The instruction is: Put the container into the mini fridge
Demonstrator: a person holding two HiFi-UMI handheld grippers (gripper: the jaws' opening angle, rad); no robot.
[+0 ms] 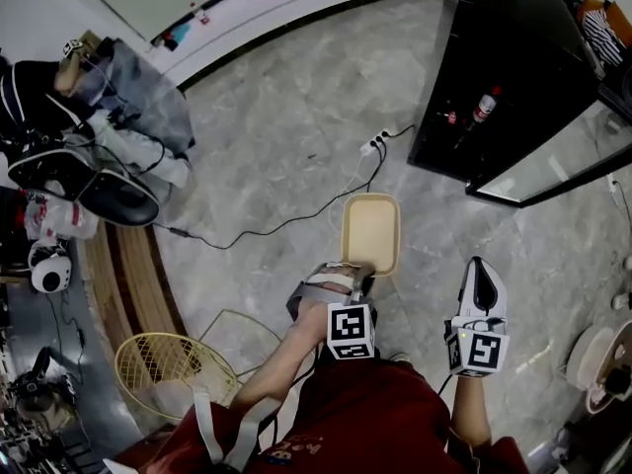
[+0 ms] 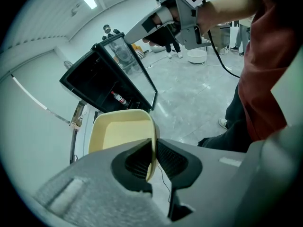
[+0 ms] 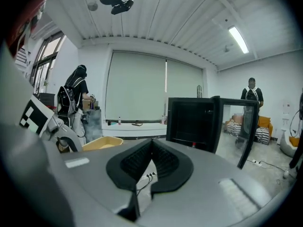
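Note:
The container is a shallow cream-yellow tray, held above the grey floor. My left gripper is shut on its near rim; in the left gripper view the thin rim is pinched between the black pads. The right gripper is beside it on the right, shut and empty, and its pads meet at the tip. The black mini fridge stands ahead at the right with its glass door swung open and a bottle inside. The right gripper view looks into the fridge past its door.
A white power strip with a black cable lies on the floor before the fridge. A yellow wire basket stands near my left side. Clothes and gear are piled at the left. People stand in the background.

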